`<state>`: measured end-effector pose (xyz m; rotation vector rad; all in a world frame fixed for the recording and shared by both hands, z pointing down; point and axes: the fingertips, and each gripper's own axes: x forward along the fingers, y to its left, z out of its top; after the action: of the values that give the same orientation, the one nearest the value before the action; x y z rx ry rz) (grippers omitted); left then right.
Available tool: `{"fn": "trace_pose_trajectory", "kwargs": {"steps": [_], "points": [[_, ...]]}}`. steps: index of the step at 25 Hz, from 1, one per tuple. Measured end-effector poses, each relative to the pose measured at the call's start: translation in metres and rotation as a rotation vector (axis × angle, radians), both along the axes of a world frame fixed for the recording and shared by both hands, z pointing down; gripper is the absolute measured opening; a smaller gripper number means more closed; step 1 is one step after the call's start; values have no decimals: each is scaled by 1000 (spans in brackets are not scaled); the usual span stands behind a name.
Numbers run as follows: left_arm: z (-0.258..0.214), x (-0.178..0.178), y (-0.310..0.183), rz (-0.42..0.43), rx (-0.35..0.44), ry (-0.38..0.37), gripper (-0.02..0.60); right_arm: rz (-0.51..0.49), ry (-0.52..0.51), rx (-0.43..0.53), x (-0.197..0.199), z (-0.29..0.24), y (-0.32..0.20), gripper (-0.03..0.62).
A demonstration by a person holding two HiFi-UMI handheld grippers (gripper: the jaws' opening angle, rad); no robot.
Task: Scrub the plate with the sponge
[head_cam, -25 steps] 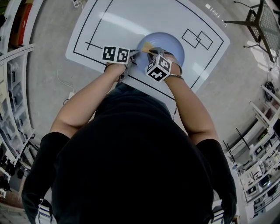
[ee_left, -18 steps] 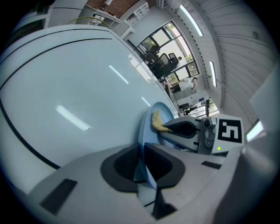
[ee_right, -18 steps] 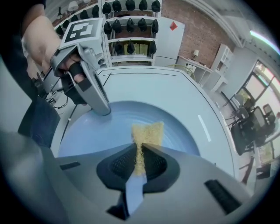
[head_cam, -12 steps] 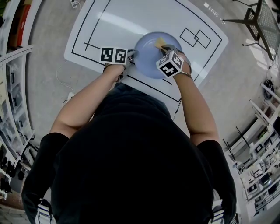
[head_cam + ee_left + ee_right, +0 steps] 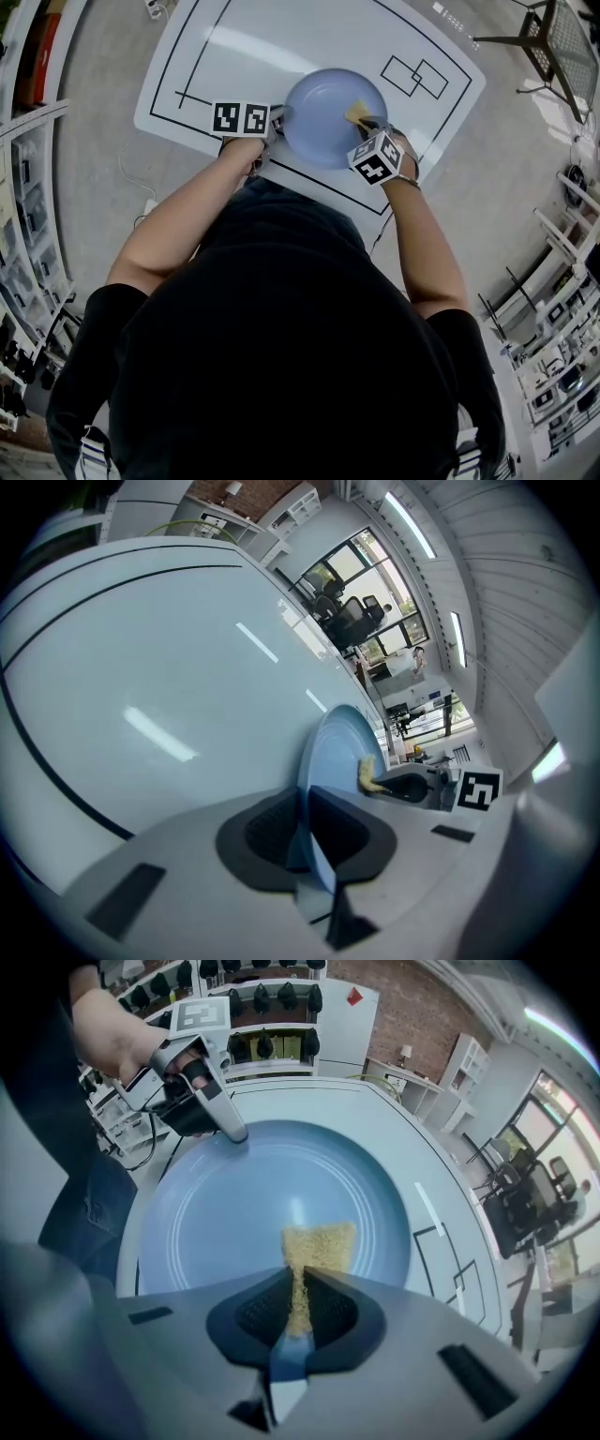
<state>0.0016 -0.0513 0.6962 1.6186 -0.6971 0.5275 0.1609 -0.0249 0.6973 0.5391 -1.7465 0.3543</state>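
- Got a blue plate (image 5: 319, 127) lying flat on the white table (image 5: 281, 47), just past the person's arms in the head view.
- Pinching the plate's left rim with the left gripper (image 5: 305, 832), jaws narrow, pads pressed on either side of the edge.
- Squeezing a yellow sponge (image 5: 319, 1241) in the right gripper (image 5: 298, 1309), jaws nearly together, the sponge squashed thin between the pads.
- Pressing the sponge's free end onto the plate's inner face, right of the middle and near the right rim in the head view.
- Pointing the right gripper steeply down, with the left one coming in lower from the side.
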Motion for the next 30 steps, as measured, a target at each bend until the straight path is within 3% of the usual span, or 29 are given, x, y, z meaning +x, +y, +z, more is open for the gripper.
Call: {"fn": "trace_pose_trajectory", "kwargs": {"steps": [14,24,30], "points": [[-1,0,1,-16,1,-19,40,-42,-38,-56,-39,1,54,28],[0,1,1,0,6,-30,40,-124,-98,-60,-90,2,33,28],[0,0,1,10,8,-34,40,-137,-115,-46,-100,1,16,28]]}}
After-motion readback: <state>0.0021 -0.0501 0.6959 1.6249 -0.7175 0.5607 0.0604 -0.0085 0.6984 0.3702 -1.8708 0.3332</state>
